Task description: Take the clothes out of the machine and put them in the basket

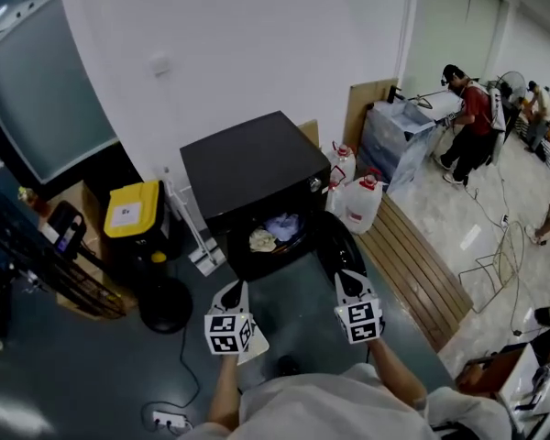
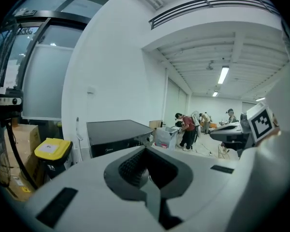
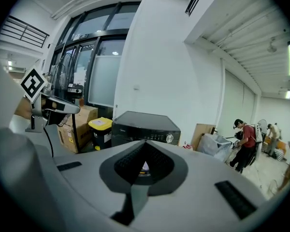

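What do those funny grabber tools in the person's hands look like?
The left tool and right tool look the same. Each is pale grey-white, with pointed jaws lined by dark ribbed pads. Each one carries a white cube printed with black square markers, like little puzzle pictures. The person wears a light grey top.
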Available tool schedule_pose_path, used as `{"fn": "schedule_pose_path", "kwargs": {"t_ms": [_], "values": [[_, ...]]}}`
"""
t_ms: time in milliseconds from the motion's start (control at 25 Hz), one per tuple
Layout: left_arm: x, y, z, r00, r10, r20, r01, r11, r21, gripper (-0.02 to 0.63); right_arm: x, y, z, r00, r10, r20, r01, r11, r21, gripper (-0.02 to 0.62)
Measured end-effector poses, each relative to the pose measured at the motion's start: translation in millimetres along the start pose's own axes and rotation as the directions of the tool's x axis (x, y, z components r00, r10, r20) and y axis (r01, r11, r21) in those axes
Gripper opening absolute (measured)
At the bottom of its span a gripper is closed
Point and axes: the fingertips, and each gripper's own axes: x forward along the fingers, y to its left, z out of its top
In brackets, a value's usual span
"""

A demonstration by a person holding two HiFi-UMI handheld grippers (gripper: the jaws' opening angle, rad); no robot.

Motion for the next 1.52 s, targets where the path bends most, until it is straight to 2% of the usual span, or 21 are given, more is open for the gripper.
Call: {"fn": "schedule_pose_path", "kwargs": {"t_ms": [400, 720, 920, 1240, 1520], "values": [[59.9, 61.0, 16.8, 1.000, -0.022, -0.012, 0.022, 1.000, 0.003, 0.018, 76.1, 6.0, 20.3, 1.000, -0.016, -0.026, 0.016, 1.000, 0.000, 0.025], [86.7, 70.3, 10.5, 0.999, -0.014, -0.046, 0.014, 1.000, -0.003, 0.018, 105.0, -4.4, 12.8, 0.998, 0.002, -0.060, -0.002, 1.000, 0.004, 0.025], [108.3, 68.3, 8.9, 0.997, 0.009, -0.071, -0.010, 1.000, -0.005, 0.018, 126.7, -25.4, 12.9, 0.998, 0.014, -0.062, -0.013, 1.000, 0.016, 0.025], [155.4, 61.2, 13.9, 0.991, 0.070, -0.113, -0.071, 0.997, -0.002, 0.018, 175.2, -61.5, 11.7, 0.993, 0.097, -0.073, -0.096, 0.995, 0.018, 0.025], [192.1, 54.2, 13.2, 0.979, 0.148, -0.143, -0.150, 0.989, 0.001, 0.018, 211.1, -86.3, -5.6, 0.977, 0.190, -0.100, -0.190, 0.982, 0.013, 0.025]]}}
